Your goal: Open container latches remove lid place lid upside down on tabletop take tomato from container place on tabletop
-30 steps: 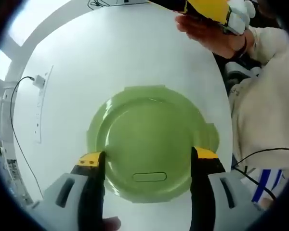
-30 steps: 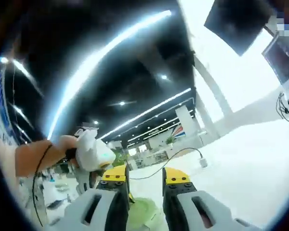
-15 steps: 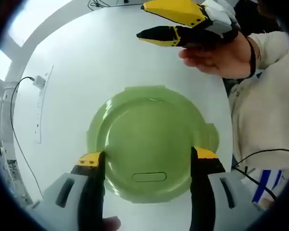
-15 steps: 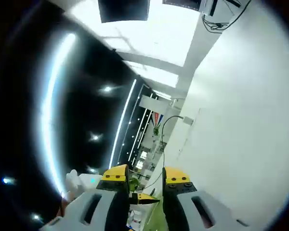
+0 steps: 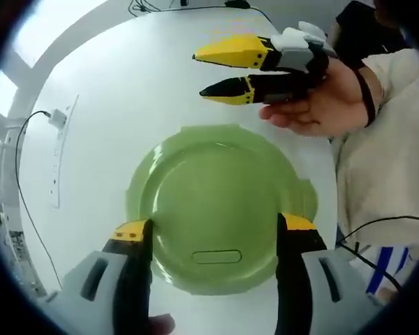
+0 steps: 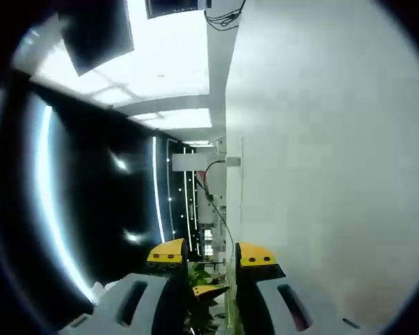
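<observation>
Lid (image 5: pixel 220 209) of the green container sits shut on the white surface (image 5: pixel 126 91), centred between your left gripper (image 5: pixel 213 234) jaws, which stand wide at 7 and 5 o'clock astride it. Your right gripper (image 5: pixel 211 71) hangs beyond the lid's far edge at 12 to 1 o'clock, jaws narrowly parted, holding nothing, long axis pointing toward 9 o'clock. One latch tab (image 5: pixel 309 195) juts at 3 o'clock, nearer your right hand (image 5: pixel 321 105). Compared with a second ago, the right gripper has swung fully into the left gripper view and dropped closer to the lid.
</observation>
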The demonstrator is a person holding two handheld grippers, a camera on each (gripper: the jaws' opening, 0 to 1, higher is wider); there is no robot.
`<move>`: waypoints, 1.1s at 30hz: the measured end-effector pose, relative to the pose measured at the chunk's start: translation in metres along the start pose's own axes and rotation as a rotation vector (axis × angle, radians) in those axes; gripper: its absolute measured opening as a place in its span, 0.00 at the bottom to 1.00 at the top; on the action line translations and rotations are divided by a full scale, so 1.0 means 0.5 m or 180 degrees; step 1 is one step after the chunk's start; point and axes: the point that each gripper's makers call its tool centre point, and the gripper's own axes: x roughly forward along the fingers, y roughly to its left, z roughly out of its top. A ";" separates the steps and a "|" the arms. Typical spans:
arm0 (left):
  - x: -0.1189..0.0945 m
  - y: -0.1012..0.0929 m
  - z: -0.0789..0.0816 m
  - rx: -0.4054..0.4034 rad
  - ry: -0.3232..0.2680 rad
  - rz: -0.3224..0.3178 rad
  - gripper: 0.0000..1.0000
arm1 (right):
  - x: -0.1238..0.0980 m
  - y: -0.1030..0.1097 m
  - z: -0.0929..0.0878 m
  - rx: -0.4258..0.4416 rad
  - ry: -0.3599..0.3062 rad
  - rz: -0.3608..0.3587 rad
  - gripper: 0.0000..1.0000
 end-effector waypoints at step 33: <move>-0.002 0.001 0.000 0.0016 -0.0129 -0.0003 0.64 | 0.023 -0.060 -0.072 0.0287 -0.0005 -0.0146 0.15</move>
